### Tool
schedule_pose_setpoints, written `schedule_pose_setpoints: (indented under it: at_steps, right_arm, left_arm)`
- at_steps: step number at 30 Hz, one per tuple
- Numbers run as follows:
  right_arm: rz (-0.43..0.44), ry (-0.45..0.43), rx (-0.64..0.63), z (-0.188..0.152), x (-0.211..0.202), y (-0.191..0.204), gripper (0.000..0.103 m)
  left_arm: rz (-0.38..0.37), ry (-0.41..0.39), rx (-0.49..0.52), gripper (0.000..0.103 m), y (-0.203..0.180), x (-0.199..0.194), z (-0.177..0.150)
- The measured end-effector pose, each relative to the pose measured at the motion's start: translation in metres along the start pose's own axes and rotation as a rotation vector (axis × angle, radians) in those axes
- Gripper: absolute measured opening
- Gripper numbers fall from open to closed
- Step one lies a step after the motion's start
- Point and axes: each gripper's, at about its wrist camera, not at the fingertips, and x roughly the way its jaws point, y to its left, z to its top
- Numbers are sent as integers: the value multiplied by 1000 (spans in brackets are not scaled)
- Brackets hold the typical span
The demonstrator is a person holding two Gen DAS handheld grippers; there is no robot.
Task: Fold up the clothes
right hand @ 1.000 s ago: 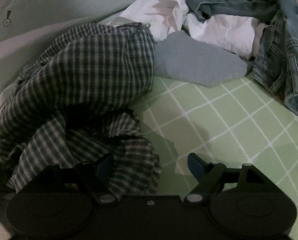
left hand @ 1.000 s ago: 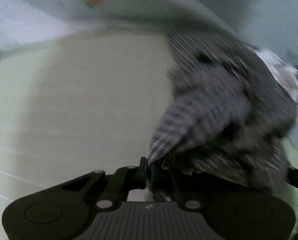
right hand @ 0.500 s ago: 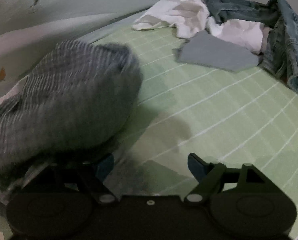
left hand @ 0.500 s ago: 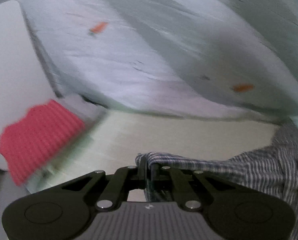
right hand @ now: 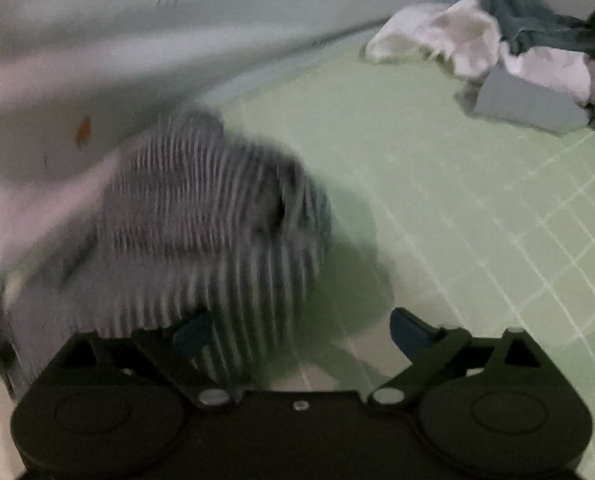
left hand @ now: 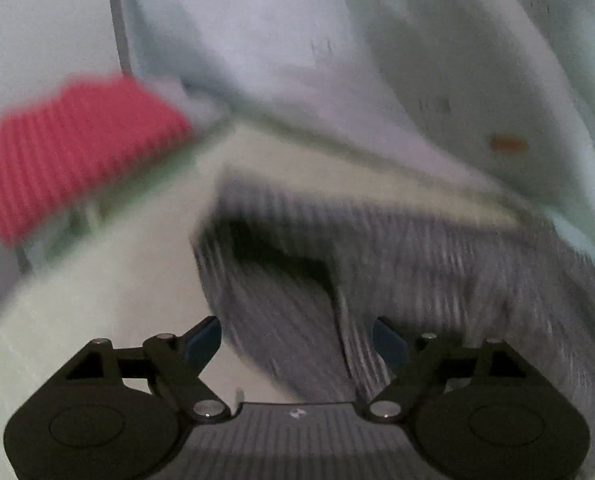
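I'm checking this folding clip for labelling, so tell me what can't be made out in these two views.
- Checked shirt, left wrist view: motion blur hides collar, sleeves and lie.
- Same shirt, right wrist view: blurred, and the right claw body covers its lower edge.
- Red ribbed item, left wrist view: smeared, unidentifiable.
- Clothes pile, right wrist view: small, cut off by the edge.

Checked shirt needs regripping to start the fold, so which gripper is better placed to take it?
Probably the left gripper: the checked shirt lies between its opening jaws. The right gripper, also opening, has it off beside one finger.
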Motion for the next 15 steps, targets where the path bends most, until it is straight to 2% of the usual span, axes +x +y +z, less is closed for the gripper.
schedule_pose_setpoints:
  at_steps: [3, 5, 8, 13, 15]
  right_arm:
    - [-14, -64, 15, 29, 1, -3, 98]
    - [-76, -75, -44, 49, 9, 2, 98]
    - [-122, -81, -171, 72, 29, 15, 94]
    - [-87, -34, -364, 95, 77, 44, 73]
    - [-93, -2, -432, 99, 98, 57, 56]
  left_arm:
    - [-6, 78, 29, 85, -16, 7, -34]
    - [-8, 112, 47, 89, -26, 12, -44]
    - [-22, 153, 80, 91, -42, 23, -47]
    - [-3, 173, 135, 96, -64, 41, -36]
    - [14, 178, 168, 96, -73, 48, -31]
